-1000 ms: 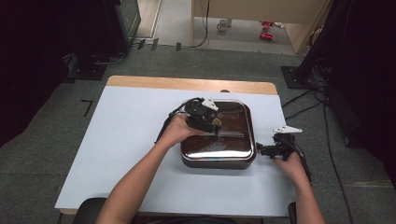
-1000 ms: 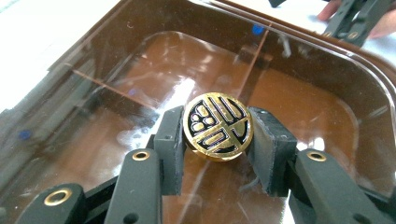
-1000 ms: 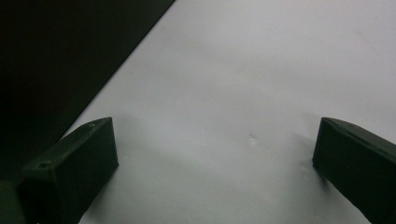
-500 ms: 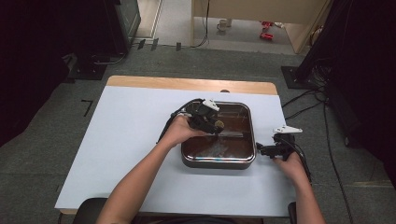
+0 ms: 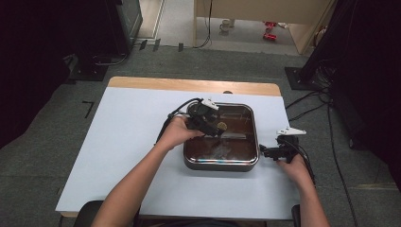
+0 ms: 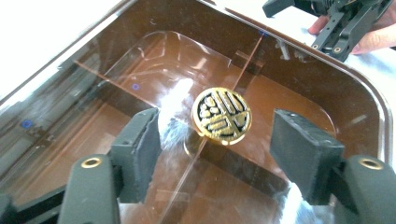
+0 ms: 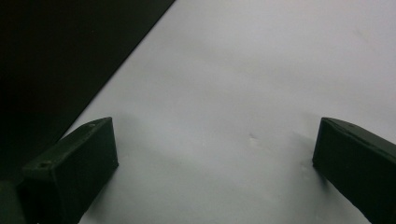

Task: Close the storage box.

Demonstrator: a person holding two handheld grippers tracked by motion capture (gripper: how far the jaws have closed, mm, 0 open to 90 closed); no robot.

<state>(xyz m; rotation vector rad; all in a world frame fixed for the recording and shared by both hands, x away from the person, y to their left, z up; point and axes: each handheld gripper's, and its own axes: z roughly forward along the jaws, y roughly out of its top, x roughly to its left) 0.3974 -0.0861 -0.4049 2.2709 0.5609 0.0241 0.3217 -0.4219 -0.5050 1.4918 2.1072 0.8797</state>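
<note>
We see a table with a square pan on it, a bit right of the middle. A lid sits on the pan, with a round knob in its middle. The left gripper hangs over the lid, one jaw on each side of the knob. The right gripper is just right of the pan.

A white-topped table with a wooden far edge stood on grey carpet. Black stands and cables flanked it; beyond lay a lit light-coloured floor.
</note>
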